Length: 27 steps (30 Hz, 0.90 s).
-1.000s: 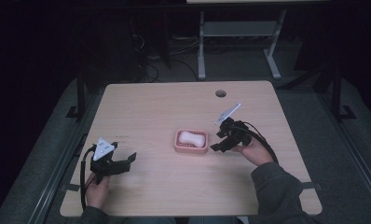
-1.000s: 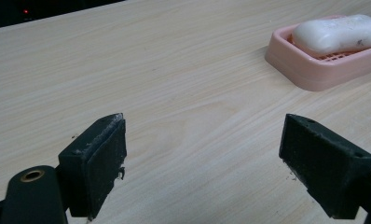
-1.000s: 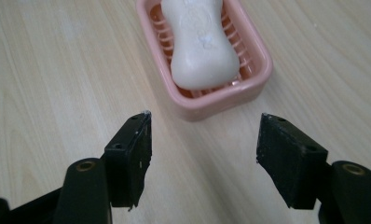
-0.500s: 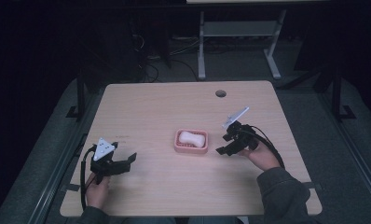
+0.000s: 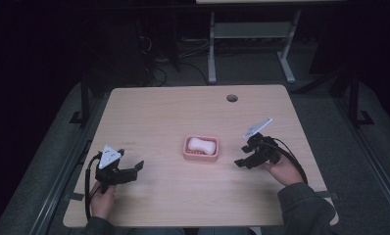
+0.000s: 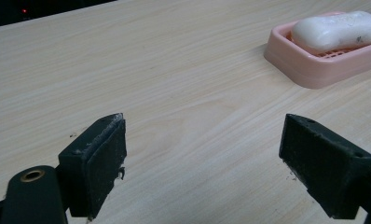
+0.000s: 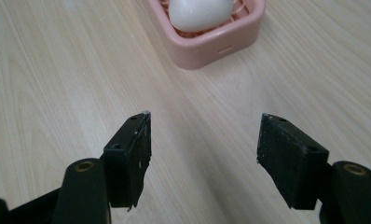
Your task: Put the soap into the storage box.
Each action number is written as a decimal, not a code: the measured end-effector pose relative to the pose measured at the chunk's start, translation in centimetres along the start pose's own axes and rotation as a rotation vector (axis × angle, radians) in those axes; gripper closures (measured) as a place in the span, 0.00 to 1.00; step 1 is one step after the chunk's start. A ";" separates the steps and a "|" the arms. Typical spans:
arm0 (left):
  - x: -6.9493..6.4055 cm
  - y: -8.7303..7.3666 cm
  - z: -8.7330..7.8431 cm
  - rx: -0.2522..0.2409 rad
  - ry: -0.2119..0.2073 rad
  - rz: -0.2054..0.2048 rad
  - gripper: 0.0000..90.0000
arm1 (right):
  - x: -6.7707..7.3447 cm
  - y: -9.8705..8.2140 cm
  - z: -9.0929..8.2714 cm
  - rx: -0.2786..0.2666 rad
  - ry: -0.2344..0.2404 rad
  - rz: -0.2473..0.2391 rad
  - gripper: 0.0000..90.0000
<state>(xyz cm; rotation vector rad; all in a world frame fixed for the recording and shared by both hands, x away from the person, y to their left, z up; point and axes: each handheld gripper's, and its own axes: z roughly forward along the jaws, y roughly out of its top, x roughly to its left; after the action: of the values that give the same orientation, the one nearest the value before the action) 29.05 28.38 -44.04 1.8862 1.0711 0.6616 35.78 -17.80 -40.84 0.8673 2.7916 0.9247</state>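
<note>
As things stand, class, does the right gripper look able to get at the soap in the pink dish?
Probably yes. The right gripper has open jaws aimed at the soap, which lies uncovered in the dish, with bare table between them.

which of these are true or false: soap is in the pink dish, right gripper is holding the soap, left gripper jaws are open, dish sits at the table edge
The soap lies in the pink dish: true.
The right gripper holds the soap: false; its jaws stand open and empty, short of the dish.
The left gripper has open jaws: true, with only bare table between them.
The dish sits at the table edge: false; it is near the middle, between both grippers.
</note>
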 end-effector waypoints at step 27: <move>-0.2 -0.1 0.1 0.010 -0.006 0.012 0.16 | 1.0 -4.6 -1.3 -0.013 -0.020 0.052 0.38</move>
<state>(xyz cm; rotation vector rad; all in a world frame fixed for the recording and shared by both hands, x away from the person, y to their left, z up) 28.98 28.20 -44.13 1.9040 1.0618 0.6583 32.38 -21.03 -42.29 0.9464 2.7556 0.9350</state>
